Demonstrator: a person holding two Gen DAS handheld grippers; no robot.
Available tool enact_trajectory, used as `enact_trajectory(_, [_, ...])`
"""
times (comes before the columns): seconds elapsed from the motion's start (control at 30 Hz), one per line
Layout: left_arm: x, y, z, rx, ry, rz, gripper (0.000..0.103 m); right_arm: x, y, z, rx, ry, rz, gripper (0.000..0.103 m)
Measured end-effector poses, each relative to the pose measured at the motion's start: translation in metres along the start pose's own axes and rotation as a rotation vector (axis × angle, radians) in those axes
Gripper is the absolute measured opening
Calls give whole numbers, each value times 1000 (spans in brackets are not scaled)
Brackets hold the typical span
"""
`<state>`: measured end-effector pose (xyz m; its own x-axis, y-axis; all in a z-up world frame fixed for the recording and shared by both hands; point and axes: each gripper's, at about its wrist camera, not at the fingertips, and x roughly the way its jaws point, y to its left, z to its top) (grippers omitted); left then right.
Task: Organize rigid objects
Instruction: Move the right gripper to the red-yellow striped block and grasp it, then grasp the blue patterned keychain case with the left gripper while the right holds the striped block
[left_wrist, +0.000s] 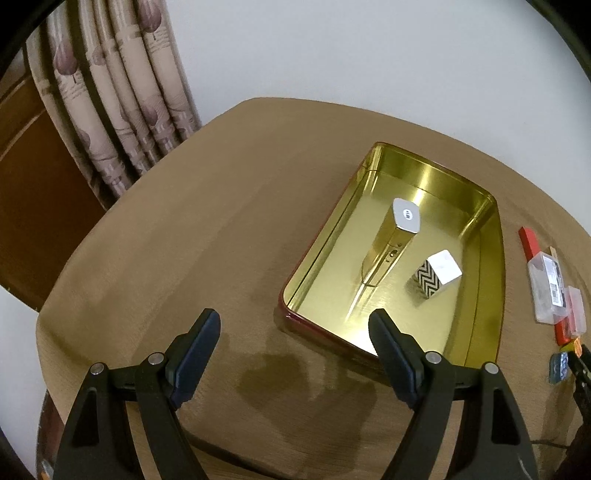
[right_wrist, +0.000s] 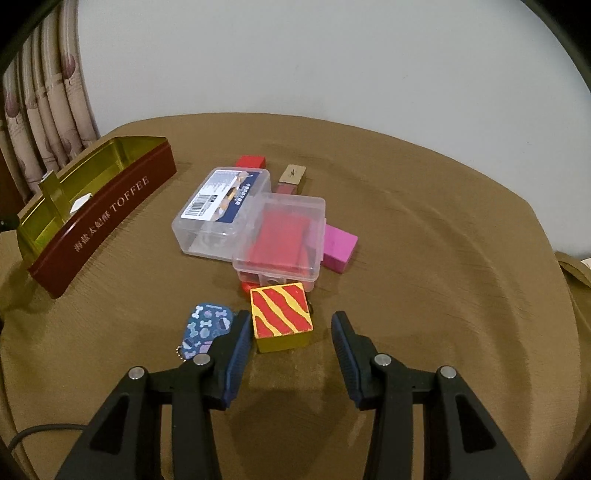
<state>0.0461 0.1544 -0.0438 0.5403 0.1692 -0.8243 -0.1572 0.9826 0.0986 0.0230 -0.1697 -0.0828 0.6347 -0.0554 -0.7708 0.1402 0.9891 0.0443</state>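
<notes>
A gold-lined toffee tin (left_wrist: 487, 258) with dark red walls (right_wrist: 110, 218) sits on the brown cloth. Inside it stand a tall gold box with a white cap (left_wrist: 391, 243) and a zigzag-patterned block (left_wrist: 432, 280). My left gripper (left_wrist: 295, 325) is open and empty, just short of the tin's near left corner. My right gripper (right_wrist: 291, 325) is open around a red-and-yellow striped block (right_wrist: 280, 317); the left finger touches or nearly touches it, the right finger stands apart. A blue bone-print tag (right_wrist: 207, 325) lies left of the block.
Two clear plastic boxes (right_wrist: 225, 210) (right_wrist: 284, 236) lie behind the striped block, with a pink block (right_wrist: 340, 247), a red block (right_wrist: 251, 161) and a small tan block (right_wrist: 292, 174) around them. A curtain (left_wrist: 110, 103) hangs at the far left. A cable (right_wrist: 37, 430) lies near left.
</notes>
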Motion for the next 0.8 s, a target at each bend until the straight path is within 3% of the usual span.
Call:
enact_trajectory(0.2, [-4, -19, -5, 68, -15, -6, 80, 11, -3, -3, 8, 9, 19, 44])
enact_trajectory(0.27, [-8, -30, -8, 96, -21, -14, 80, 11, -2, -4, 7, 2, 30, 33])
enact_trajectory(0.37, [-16, -52, -15, 141, -31, -37, 80, 11, -3, -5, -1, -4, 22, 30])
enact_trajectory(0.67, [-34, -156, -40, 302, 45, -214, 80, 4, -43, -20, 66, -4, -101, 30])
enact_trajectory(0.8, [-40, -202, -46, 322, 104, -314, 80, 0, -68, -30, 122, -9, -164, 30])
